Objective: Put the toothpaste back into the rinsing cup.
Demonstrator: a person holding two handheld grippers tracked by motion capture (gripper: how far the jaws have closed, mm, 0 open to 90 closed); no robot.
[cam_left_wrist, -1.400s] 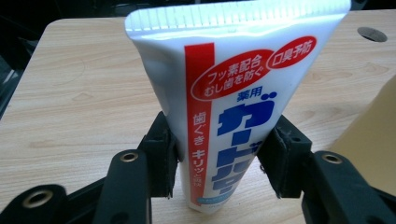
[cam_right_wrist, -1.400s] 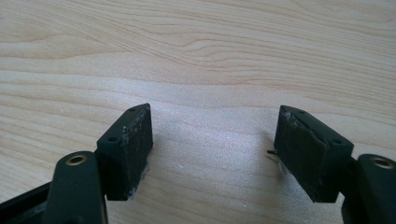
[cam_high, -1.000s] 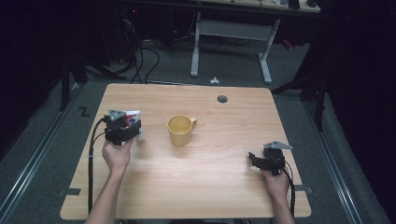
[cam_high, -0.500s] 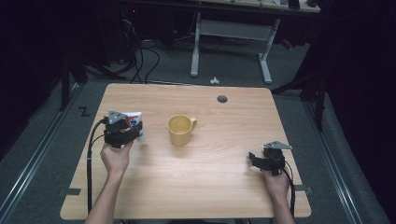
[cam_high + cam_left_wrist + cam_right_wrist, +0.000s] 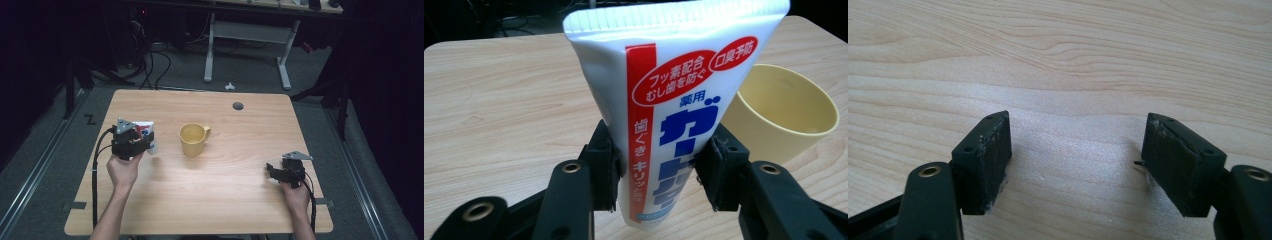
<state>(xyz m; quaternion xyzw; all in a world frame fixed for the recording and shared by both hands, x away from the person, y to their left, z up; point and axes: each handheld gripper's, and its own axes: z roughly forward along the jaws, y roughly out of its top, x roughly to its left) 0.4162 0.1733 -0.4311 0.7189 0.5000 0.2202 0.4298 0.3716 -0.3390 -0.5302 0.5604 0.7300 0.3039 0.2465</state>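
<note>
Left tool (image 5: 656, 167) clenched on white, red-and-blue printed toothpaste tube (image 5: 669, 100) near the wooden bench's (image 5: 240, 210) left edge, beside yellow plastic mug (image 5: 194, 139); right tool (image 5: 1075, 165) released, near the right edge

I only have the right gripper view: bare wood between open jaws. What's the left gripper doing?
Observer: The left gripper is shut on a toothpaste tube, crimped end away from the camera.
Operator: Anything else on the table?
Observer: A yellow mug stands upright near the middle, just right of the tube.
Operator: Where's my gripper relative to the mug?
Observer: The right gripper sits open near the table's front right, well apart from the mug.
</note>
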